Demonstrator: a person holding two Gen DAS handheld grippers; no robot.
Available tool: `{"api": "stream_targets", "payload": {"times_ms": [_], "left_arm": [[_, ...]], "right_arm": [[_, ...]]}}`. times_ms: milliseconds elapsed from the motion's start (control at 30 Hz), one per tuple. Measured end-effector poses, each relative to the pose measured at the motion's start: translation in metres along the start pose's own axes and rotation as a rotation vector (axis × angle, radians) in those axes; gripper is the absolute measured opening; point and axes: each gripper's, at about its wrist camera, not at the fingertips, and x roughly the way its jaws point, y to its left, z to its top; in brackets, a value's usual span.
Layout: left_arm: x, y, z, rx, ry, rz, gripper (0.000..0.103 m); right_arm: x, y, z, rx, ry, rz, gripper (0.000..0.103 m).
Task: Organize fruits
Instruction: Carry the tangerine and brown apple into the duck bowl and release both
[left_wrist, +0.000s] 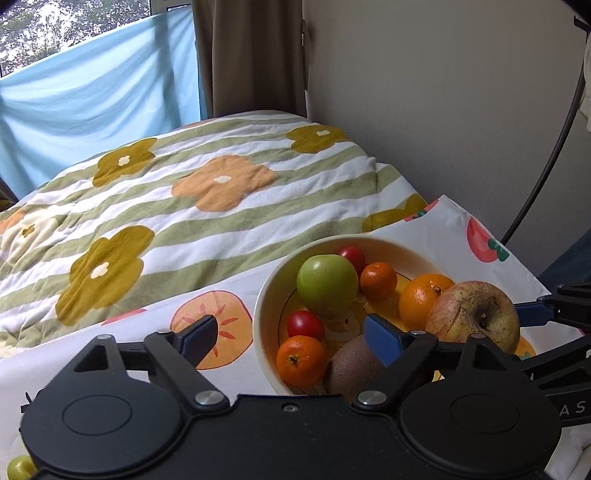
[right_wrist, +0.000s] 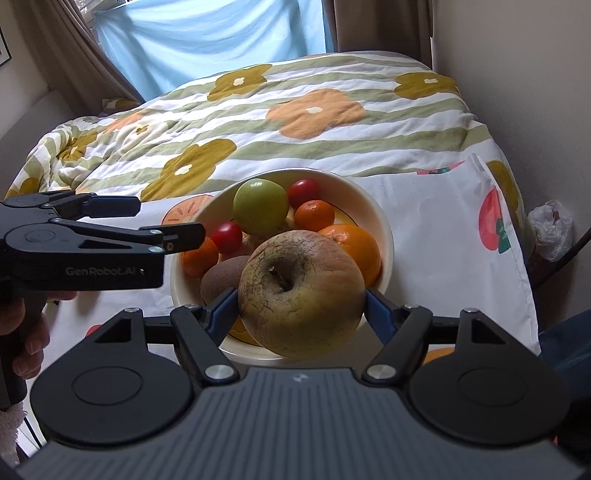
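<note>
Just above bowl (right_wrist: 384, 221) rim, right tool (right_wrist: 301, 306) clamping apple (right_wrist: 301, 291), left tool (left_wrist: 295, 339) open

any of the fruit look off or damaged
Yes: the big apple gripped in the right claw over the bowl looks wrinkled and dull, with dark specks near the stem. The green apple and the rest in the bowl look smooth.

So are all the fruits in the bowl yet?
Nearly. The bowl already holds a green apple, oranges, cherry tomatoes and a kiwi. The right tool grips a big russet apple above it. The left tool is open and empty. One green fruit waits outside.
</note>
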Motion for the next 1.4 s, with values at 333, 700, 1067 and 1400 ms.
{"api": "stream_targets", "payload": {"times_ms": [333,700,1067,1400], "left_arm": [[-0.028,0.021,-0.009,-0.049,-0.016,0.039,0.092],[-0.045,0.03,-0.02,-0.093,-0.052,0.064,0.092],[-0.055,0.024,-0.03,-0.101,-0.056,0.082,0.092],[-0.079,0.009,-0.033,-0.135,-0.093,0.122,0.092]], "right_arm": [[0.004,0.011,-0.003,-0.037,-0.002,-0.006,0.088],[0.014,0.021,-0.007,-0.066,-0.011,-0.023,0.088],[0.004,0.026,-0.016,-0.104,-0.092,-0.06,0.103],[-0.018,0.024,-0.017,-0.109,-0.119,-0.033,0.103]]}}
